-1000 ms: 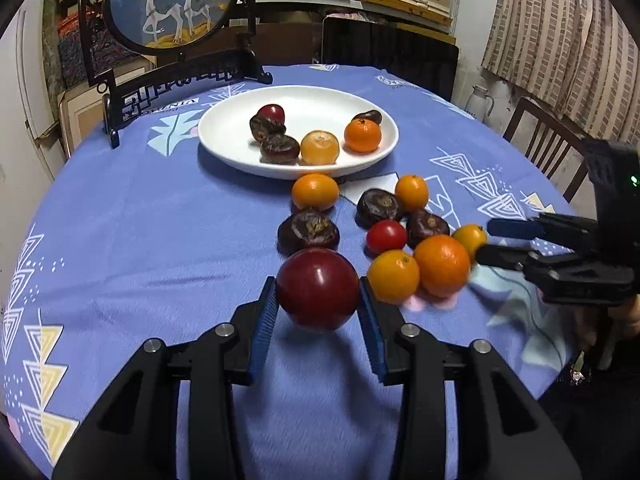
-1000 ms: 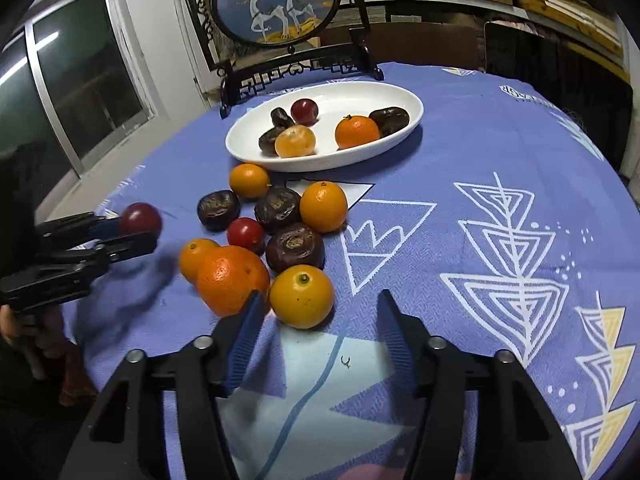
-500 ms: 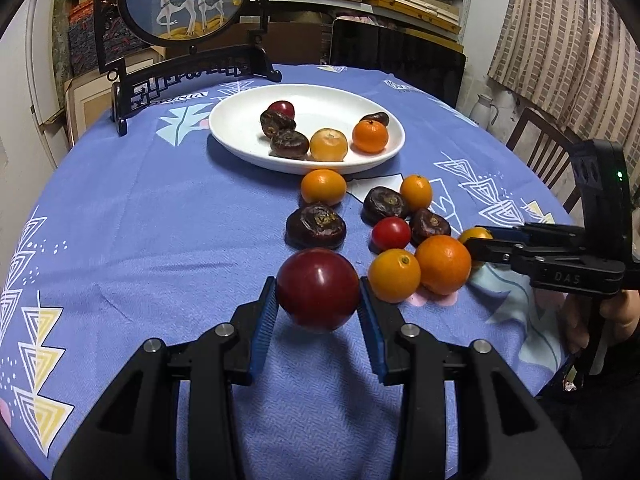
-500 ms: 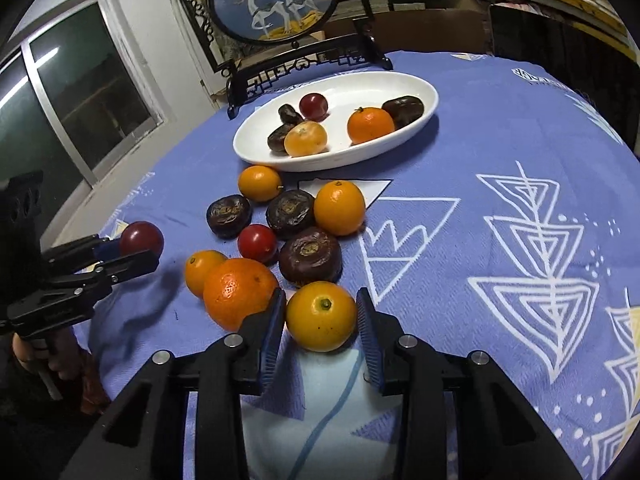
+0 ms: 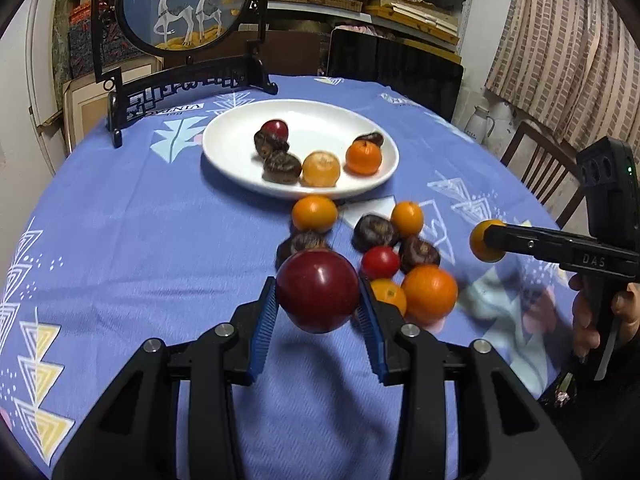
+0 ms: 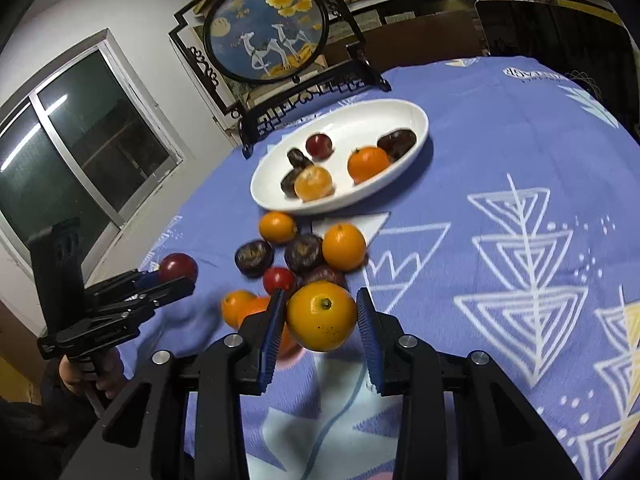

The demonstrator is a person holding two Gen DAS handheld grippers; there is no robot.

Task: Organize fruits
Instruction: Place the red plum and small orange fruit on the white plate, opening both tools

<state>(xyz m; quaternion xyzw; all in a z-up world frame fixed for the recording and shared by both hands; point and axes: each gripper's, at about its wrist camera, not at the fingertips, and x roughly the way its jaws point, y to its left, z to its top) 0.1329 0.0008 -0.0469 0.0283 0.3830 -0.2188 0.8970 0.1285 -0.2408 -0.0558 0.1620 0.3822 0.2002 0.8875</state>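
My left gripper (image 5: 318, 312) is shut on a dark red plum (image 5: 318, 291) and holds it above the blue tablecloth; it also shows in the right wrist view (image 6: 176, 276). My right gripper (image 6: 321, 330) is shut on a yellow-orange citrus (image 6: 321, 316), lifted off the cloth; it shows in the left wrist view (image 5: 490, 240) at the right. A white plate (image 5: 332, 120) at the table's middle holds several fruits. Several oranges, dark fruits and a small red fruit (image 5: 380, 262) lie loose on the cloth in front of the plate.
A round deer picture on a black carved stand (image 5: 184, 76) stands behind the plate. A wooden chair (image 5: 536, 160) and a white jug (image 5: 478, 124) are past the table's right edge. A window (image 6: 80, 140) is at the left in the right wrist view.
My right gripper closed on the yellow-orange citrus and lifted it off the cloth. My left gripper still holds the plum and has moved forward toward the plate.
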